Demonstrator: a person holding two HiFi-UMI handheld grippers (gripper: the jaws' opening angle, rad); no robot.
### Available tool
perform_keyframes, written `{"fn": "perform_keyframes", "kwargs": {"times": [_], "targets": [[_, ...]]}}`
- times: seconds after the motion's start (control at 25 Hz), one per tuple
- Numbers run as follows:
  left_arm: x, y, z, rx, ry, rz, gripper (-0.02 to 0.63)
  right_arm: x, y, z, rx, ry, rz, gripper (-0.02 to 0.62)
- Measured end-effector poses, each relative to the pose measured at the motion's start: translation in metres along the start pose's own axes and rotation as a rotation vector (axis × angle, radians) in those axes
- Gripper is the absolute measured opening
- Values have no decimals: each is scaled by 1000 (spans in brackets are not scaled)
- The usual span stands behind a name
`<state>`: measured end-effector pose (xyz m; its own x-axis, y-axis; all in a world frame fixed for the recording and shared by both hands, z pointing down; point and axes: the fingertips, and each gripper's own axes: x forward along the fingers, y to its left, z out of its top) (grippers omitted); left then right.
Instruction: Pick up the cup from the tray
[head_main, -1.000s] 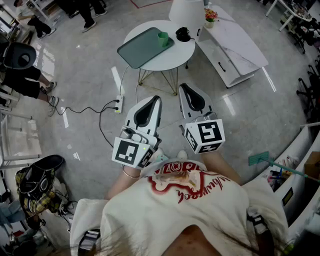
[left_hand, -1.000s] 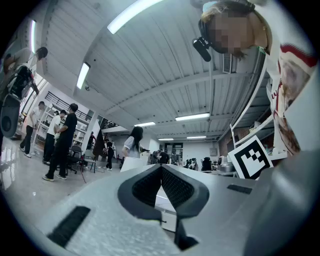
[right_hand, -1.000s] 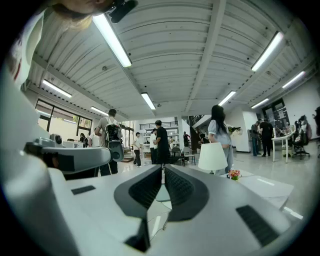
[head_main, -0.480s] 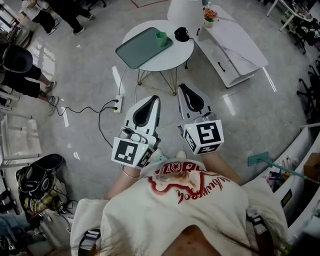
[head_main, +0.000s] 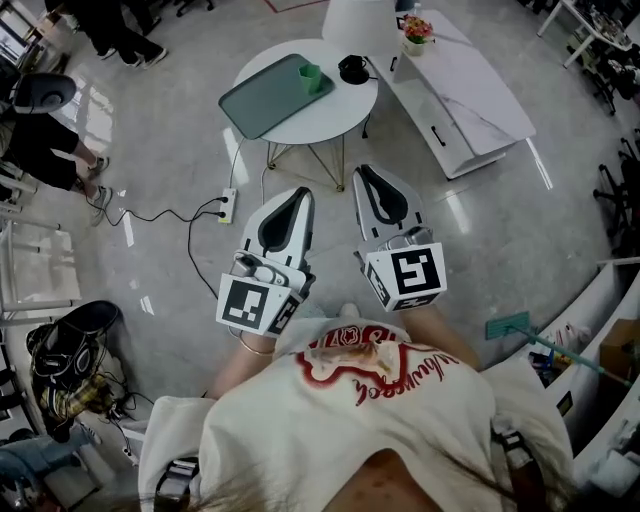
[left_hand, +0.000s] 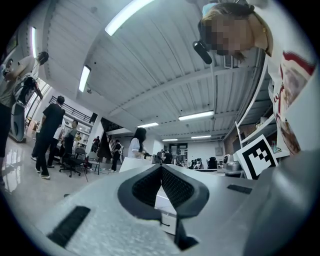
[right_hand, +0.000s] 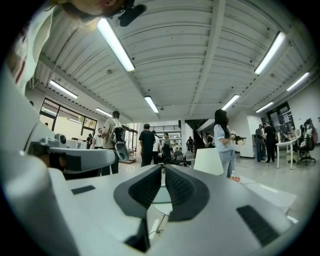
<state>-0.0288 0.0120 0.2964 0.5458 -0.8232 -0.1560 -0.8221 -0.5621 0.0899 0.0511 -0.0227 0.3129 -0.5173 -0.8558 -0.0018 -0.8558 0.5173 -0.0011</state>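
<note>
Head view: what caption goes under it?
Left gripper and right gripper, both shut, point toward the green cup on a tray.

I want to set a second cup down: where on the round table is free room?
The round table is bare along its near edge, between the tray and the black object. The tray is bare left of the cup. Crowded: far side, cup beside black object.

Cup on tray, head view.
Small green cup (head_main: 311, 78), apparently upright, stands on the tray (head_main: 265, 98) close to its far right edge, inside the rim. The tray is grey-green, rectangular with rounded corners, lying flat and turned diagonally on a round white table (head_main: 335, 115). It covers the table's left half. No other item is visible on the tray.
</note>
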Motion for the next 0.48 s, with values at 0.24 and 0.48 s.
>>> {"fn": "perform_keyframes", "kwargs": {"times": [0.24, 0.48], "targets": [[14, 16, -14, -1, 21, 71, 14, 23, -15, -14, -11, 10, 42, 40], [54, 71, -21, 10, 11, 78, 14, 85, -39, -22, -6, 13, 22, 40]]}}
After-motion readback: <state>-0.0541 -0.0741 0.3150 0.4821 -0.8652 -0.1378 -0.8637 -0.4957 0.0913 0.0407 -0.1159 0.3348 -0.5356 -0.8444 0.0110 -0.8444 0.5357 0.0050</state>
